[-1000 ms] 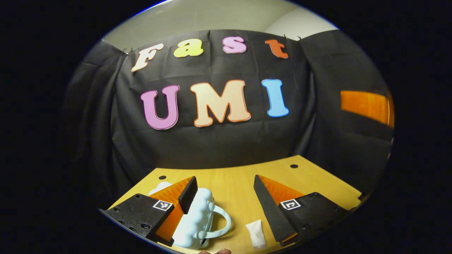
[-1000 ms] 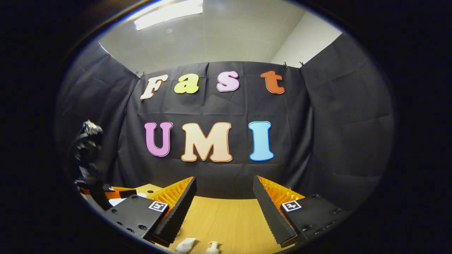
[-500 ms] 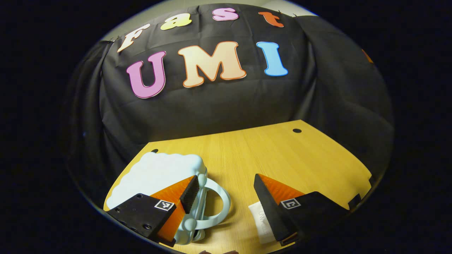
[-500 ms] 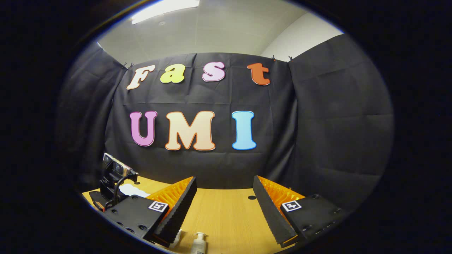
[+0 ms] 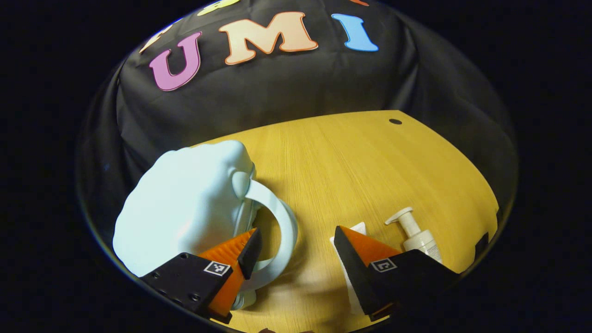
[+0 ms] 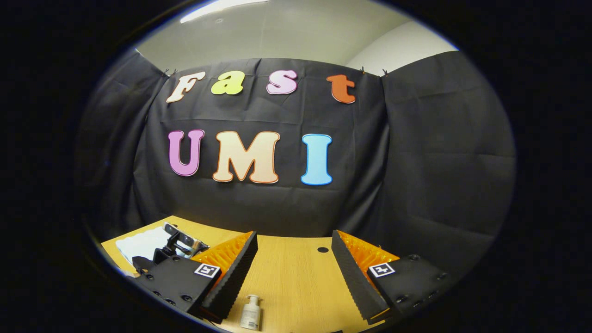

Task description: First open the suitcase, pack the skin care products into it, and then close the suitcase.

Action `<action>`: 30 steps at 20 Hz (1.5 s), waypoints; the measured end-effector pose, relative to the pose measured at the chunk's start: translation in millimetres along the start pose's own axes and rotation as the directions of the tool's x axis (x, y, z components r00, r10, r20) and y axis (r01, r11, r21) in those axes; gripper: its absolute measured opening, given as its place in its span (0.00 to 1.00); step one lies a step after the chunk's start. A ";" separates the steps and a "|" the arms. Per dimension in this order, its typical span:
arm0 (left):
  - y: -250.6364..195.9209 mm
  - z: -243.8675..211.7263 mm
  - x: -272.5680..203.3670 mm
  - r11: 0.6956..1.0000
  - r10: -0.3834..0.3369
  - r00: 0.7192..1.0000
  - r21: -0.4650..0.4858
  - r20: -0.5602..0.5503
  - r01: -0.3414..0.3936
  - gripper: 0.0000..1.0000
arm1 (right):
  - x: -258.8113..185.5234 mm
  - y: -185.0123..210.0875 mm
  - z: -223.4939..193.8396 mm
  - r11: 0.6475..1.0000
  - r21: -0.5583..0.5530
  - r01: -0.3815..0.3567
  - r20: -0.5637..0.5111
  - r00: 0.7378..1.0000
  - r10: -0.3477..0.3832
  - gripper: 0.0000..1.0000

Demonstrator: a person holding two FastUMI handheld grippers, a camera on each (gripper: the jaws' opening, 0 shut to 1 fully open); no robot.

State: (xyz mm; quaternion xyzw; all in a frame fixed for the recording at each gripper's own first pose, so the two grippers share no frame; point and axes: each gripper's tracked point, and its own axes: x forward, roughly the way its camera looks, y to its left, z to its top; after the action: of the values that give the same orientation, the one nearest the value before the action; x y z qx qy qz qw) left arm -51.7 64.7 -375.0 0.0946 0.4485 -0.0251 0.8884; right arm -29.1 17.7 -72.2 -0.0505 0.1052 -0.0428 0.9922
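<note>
A pale blue bumpy suitcase [image 5: 185,208] lies closed on the wooden table [image 5: 360,157], its loop handle [image 5: 277,231] facing right. My left gripper [image 5: 296,240] hovers open just above the handle, one finger over the ring and the other over a white tube [image 5: 354,277]. A white pump bottle [image 5: 416,233] lies right of the tube. In the right gripper view, my right gripper [image 6: 293,259] is open above the table with the pump bottle [image 6: 251,313] below its fingers, and the suitcase [image 6: 141,243] and the left gripper [image 6: 178,240] lie at the far left.
Black cloth walls close in the table at the back and sides. A small dark hole [image 5: 395,121] marks the tabletop near the far right corner. Bare wood stretches behind the bottle.
The left gripper has tilted down and moved closer to the suitcase handle, so the suitcase looms larger and the pump bottle came into its view. The right gripper shifted slightly, its view drifting left and downward.
</note>
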 end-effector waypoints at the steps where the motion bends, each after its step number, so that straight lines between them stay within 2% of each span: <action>1: -2.2 1.2 6.4 1.000 -0.004 1.000 0.024 0.003 0.004 0.93 | 0.0 1.2 -0.3 1.000 -0.003 -0.002 -0.002 1.000 0.002 1.00; 4: -12.2 -9.8 16.3 0.998 -0.031 0.998 0.048 -0.052 0.033 0.88 | 1.2 0.8 -3.7 1.000 -0.008 -0.005 -0.007 1.000 0.005 1.00; 7: -9.3 -8.5 20.6 0.997 -0.013 0.998 0.071 -0.062 0.017 0.78 | 2.1 -2.1 -2.6 1.000 -0.007 0.000 -0.003 1.000 0.000 1.00; 9: 0.6 -3.8 20.8 0.995 0.025 0.998 0.099 -0.052 -0.020 0.66 | 3.2 -5.3 -5.5 1.000 -0.002 0.004 -0.006 1.000 -0.004 1.00; 10: 7.5 -2.6 21.4 0.992 0.054 0.997 0.113 -0.051 -0.048 0.47 | 3.5 -5.8 -6.0 1.000 0.004 0.004 -0.007 1.000 -0.004 1.00; 11: 12.6 -2.2 19.0 0.991 0.069 0.995 0.122 -0.068 -0.061 0.35 | 4.3 -5.4 -5.3 1.000 0.010 0.003 -0.006 1.000 -0.003 1.00; 12: 9.4 -6.1 22.7 0.992 0.055 0.995 0.119 -0.083 -0.045 0.12 | 4.6 -5.4 -6.0 1.000 0.015 0.002 -0.003 1.000 -0.002 1.00; 15: 6.3 1.0 15.5 0.994 0.022 0.995 0.112 -0.097 -0.011 0.06 | 6.3 -0.9 -4.2 1.000 0.022 -0.012 0.008 1.000 0.012 0.99; 18: 1.9 14.9 -0.7 0.998 -0.052 0.994 0.029 -0.092 0.055 0.01 | 6.5 8.6 -4.9 0.999 0.033 -0.041 0.016 0.999 0.041 1.00; 22: 3.6 36.1 -25.6 0.992 -0.116 0.991 -0.047 -0.065 0.113 0.00 | 9.6 26.0 -4.5 0.994 0.060 -0.095 0.032 0.995 0.093 1.00; 26: 32.4 75.1 -50.2 0.996 -0.078 0.997 -0.035 0.008 0.078 0.00 | 13.5 42.6 -3.3 0.987 0.078 -0.142 0.039 0.989 0.139 1.00; 30: 55.8 93.0 -70.8 0.994 -0.075 0.997 -0.076 0.023 0.076 0.00 | 16.9 59.4 -1.1 0.980 0.084 -0.182 0.051 0.983 0.178 1.00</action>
State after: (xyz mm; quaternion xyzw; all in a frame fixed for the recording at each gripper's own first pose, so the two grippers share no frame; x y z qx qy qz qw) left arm -13.1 98.8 -256.2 0.0431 0.4434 -0.0424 0.8943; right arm -8.5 74.8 -83.2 0.0020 0.0861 0.0435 0.9953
